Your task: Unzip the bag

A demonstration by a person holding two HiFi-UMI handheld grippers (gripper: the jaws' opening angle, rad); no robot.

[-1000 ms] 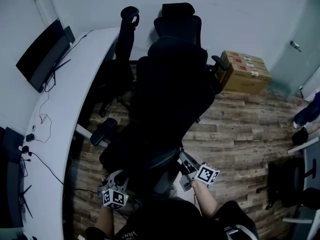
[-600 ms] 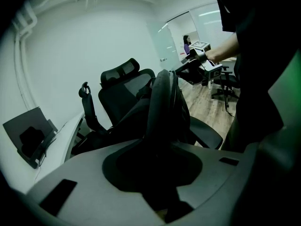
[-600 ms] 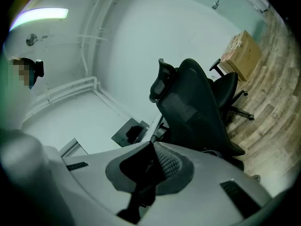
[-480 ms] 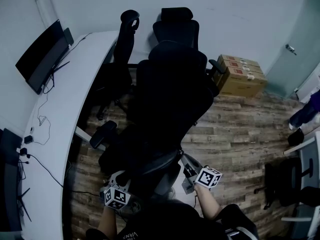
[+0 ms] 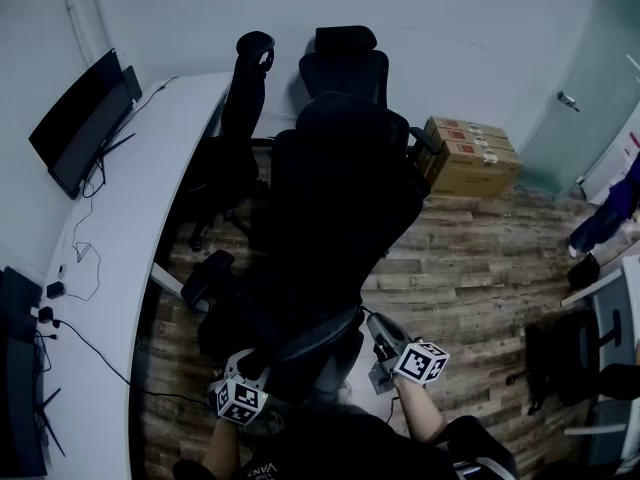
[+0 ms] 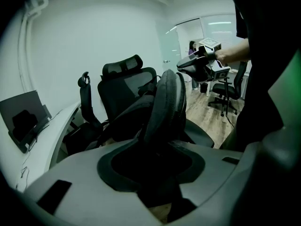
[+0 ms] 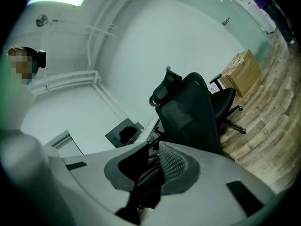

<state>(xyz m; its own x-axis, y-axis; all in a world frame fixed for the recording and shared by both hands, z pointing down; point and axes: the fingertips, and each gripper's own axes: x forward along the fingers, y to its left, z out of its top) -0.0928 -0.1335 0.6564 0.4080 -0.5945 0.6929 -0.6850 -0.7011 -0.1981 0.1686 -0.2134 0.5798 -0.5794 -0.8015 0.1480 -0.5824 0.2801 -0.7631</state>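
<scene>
A black bag stands upright on the seat of an office chair, its zip running up the narrow edge that faces me. In the head view the bag lies between both grippers. My left gripper is at the bag's lower edge; its jaws have just been opening, and the edge sits loosely between them. My right gripper is at the bag's top and shut on a thin black piece there, which looks like the zip pull. From above, the left gripper is low left and the right gripper low right.
A curved white desk with a monitor and cables runs along the left. More office chairs stand behind. Cardboard boxes sit on the wooden floor. Another chair and a person's legs are at the right.
My right gripper has rolled and drifted a little up and to the right at the bag's top. The left gripper has rolled slightly and stayed at the bag's lower edge.
</scene>
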